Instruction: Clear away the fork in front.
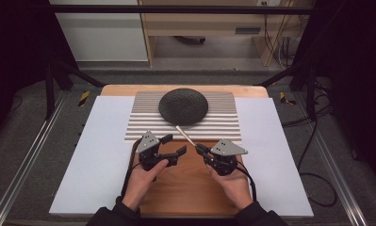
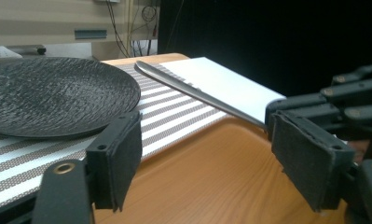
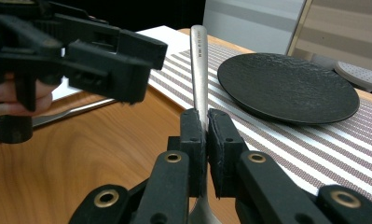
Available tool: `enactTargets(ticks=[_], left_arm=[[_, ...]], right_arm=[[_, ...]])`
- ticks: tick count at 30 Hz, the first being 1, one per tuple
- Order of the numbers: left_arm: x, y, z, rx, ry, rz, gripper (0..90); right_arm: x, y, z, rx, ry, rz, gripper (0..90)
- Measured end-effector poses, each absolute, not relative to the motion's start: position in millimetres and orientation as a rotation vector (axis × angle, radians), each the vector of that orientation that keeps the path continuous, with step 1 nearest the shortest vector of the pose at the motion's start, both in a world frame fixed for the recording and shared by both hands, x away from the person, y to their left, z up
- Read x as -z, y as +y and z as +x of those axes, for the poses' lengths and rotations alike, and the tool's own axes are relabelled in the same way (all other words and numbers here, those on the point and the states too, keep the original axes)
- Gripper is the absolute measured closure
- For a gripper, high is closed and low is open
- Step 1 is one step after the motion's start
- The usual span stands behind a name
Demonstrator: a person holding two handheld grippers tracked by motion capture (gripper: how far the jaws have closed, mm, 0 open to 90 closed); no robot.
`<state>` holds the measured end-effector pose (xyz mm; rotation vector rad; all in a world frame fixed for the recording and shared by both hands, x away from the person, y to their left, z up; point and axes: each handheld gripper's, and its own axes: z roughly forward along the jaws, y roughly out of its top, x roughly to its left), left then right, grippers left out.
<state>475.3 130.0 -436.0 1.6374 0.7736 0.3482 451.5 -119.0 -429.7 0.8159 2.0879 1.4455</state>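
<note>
A silver cutlery piece [image 3: 199, 65] points its handle toward the black plate [image 1: 183, 106], which rests on a striped placemat [image 1: 143, 123]. My right gripper [image 3: 206, 133] is shut on the cutlery's neck, and the handle [image 1: 185, 133] sticks out up-left over the mat's front edge. My left gripper [image 1: 175, 144] stands open just left of it above the wooden board, with nothing between its pads [image 2: 120, 156]. In the left gripper view the handle [image 2: 197, 93] crosses behind the right pad toward the plate [image 2: 53, 93]. The cutlery's head is hidden.
White sheets [image 1: 101, 150] cover the table on both sides of the wooden board [image 1: 185, 183]. Black frame bars and cables stand around the table edges. A cabinet [image 1: 200, 28] lies beyond the far end.
</note>
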Motion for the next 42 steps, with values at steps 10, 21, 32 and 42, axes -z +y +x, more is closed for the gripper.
enactTargets(ticks=[10, 21, 32, 42], left_arm=[[437, 129, 484, -0.292, 0.828, 1.584, 28.9], [437, 126, 490, -0.232, 0.857, 1.535, 36.9], [435, 125, 492, -0.224, 0.869, 1.509, 43.8], [433, 126, 493, -0.16, 0.905, 1.458, 66.8]], right_arm=[[430, -114, 448, -1.468, 2.091, 0.797, 85.1], [430, -111, 446, -1.475, 2.094, 0.787, 85.1], [432, -108, 444, -1.49, 2.094, 0.773, 85.1], [433, -108, 444, -1.497, 2.091, 0.773, 85.0]])
